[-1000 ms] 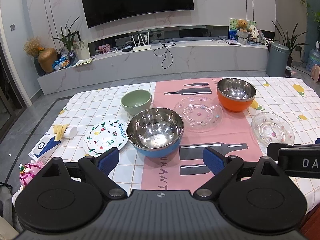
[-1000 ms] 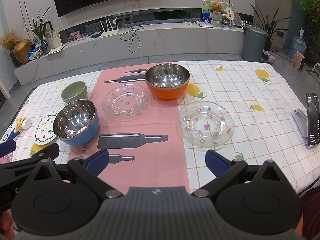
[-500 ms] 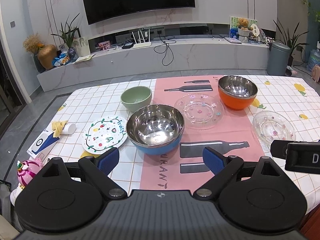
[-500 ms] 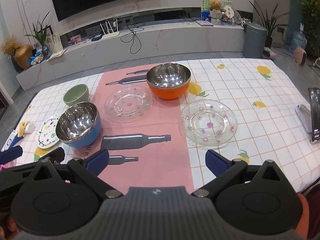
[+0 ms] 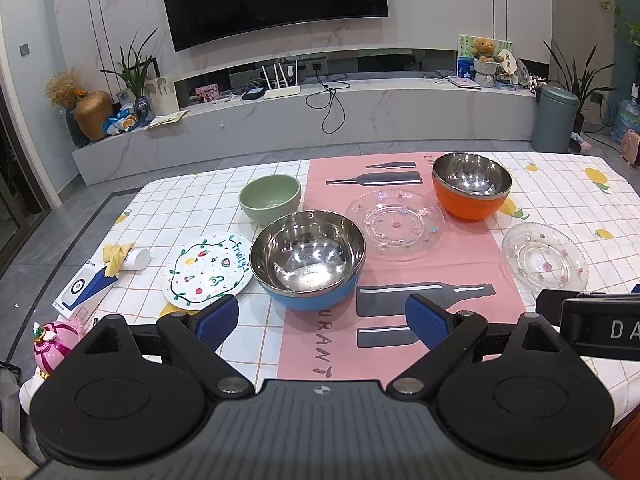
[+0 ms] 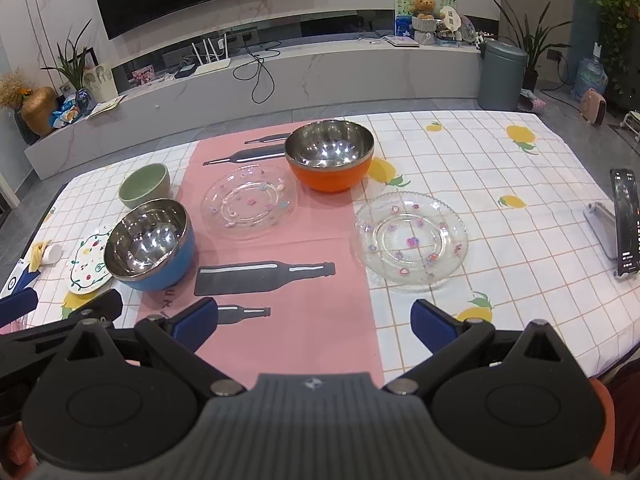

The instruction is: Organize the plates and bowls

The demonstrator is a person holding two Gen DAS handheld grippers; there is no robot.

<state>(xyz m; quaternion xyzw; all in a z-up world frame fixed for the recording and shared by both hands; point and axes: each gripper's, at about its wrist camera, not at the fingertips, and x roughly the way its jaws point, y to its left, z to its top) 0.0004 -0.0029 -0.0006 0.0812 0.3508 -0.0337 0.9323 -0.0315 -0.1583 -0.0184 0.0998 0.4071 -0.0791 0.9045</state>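
Note:
A blue steel bowl (image 5: 308, 264) (image 6: 150, 244) stands just ahead of my left gripper (image 5: 322, 322), which is open and holds nothing. Left of that bowl lies a white painted plate (image 5: 206, 268) (image 6: 88, 266), and behind it a green bowl (image 5: 270, 198) (image 6: 145, 185). A clear glass plate (image 5: 396, 224) (image 6: 249, 202) rests on the pink runner, beside an orange steel bowl (image 5: 472, 192) (image 6: 330, 160). A second glass plate (image 5: 544, 260) (image 6: 410, 240) lies ahead of my right gripper (image 6: 316, 324), also open and bare.
A phone on a stand (image 6: 624, 220) sits at the table's right edge. A blue-and-white box (image 5: 84, 288), a small white cup (image 5: 136, 258) and a pink toy (image 5: 54, 342) crowd the left edge. The tablecloth (image 6: 500, 160) hangs over the near edge.
Both grippers have pulled back and risen slightly, so the dishes look a little farther off. Nothing on the table has moved.

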